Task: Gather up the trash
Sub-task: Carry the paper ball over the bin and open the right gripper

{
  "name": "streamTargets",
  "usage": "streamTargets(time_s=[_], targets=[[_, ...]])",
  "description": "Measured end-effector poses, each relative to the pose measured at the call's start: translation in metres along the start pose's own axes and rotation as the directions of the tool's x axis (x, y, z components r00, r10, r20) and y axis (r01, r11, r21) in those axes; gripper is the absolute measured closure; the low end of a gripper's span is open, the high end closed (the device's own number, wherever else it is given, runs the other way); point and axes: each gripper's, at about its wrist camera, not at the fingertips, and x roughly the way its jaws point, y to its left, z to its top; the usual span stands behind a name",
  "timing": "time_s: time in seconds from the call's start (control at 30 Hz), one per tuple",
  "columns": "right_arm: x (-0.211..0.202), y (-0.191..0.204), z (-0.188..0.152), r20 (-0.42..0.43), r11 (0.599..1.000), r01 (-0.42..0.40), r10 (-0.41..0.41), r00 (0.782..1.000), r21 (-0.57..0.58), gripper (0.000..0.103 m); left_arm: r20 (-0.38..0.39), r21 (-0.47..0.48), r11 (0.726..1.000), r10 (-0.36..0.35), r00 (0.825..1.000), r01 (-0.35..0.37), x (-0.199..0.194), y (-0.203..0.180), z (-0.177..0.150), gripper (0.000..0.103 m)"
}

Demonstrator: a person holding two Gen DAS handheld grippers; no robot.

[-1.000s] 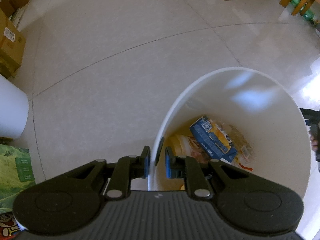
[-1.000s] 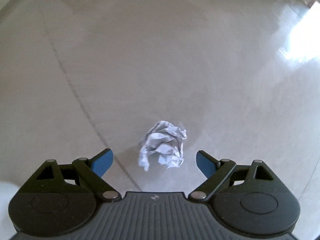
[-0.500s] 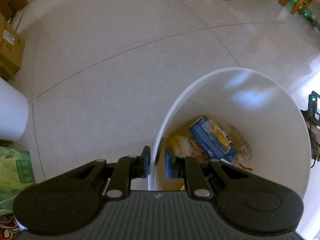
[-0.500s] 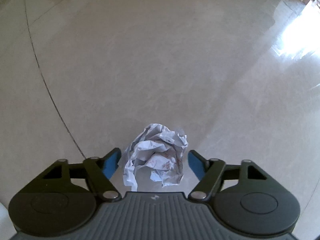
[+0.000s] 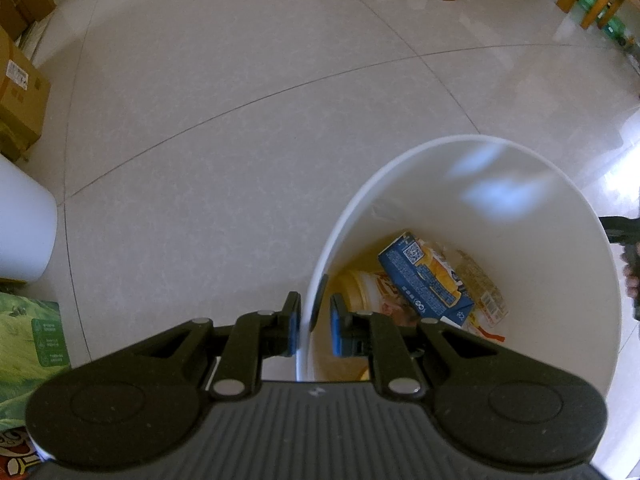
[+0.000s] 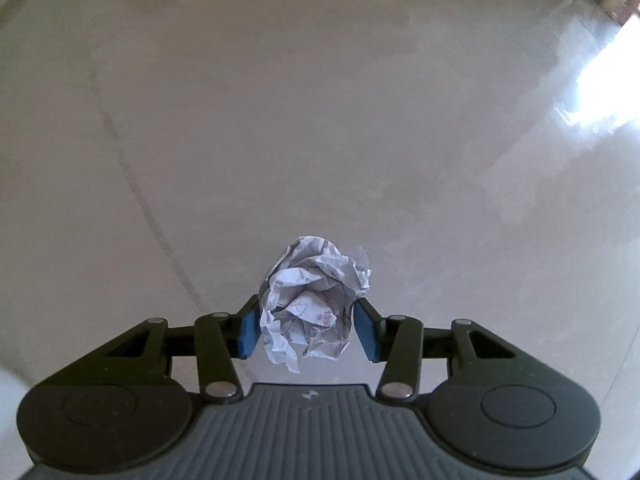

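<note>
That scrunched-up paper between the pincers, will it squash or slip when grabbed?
The crumpled paper ball looks loose and springy, so it will probably squash as the right gripper is closing on it. It seems very light, and its rough creases should stop it slipping from the blue pads.

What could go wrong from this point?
1. The right claw is closing on the crumpled paper ball; its loose folds may compress and slip out on lifting.
2. The left claw pinches only the thin rim of the white bin, which may tilt or slip free.
</note>
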Motion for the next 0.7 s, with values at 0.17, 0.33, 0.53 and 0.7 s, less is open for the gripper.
streamTargets(time_s=[0.17,0.33,0.53,0.7], targets=[[-0.067,0.025,-0.005,0.034,0.985,-0.061,0.067,0.997,-0.16,0.05,0.003,-0.007,1.0,-0.004,1.0,0.004,0.0,0.001,-0.001,0.09],[-0.159,0.061,-0.02,0.055,0.926,-0.161,0.191,0.98,-0.342,0.049,0.0,-0.017,1.0,-0.007,1.0,0.007,0.001,0.004,-0.001,0.09],[-0.258,0.125,-0.048,0.035,0.799,-0.286,0.357,0.933,-0.529,0.048,-0.004,-0.028,1.0,0.002,1.0,-0.003,0.002,0.003,0.001,0.09],[-0.295,0.19,-0.079,-0.019,0.666,-0.348,0.448,0.894,-0.66,0.048,-0.001,-0.024,1.0,0.002,1.0,-0.002,0.002,0.0,0.0,0.09]])
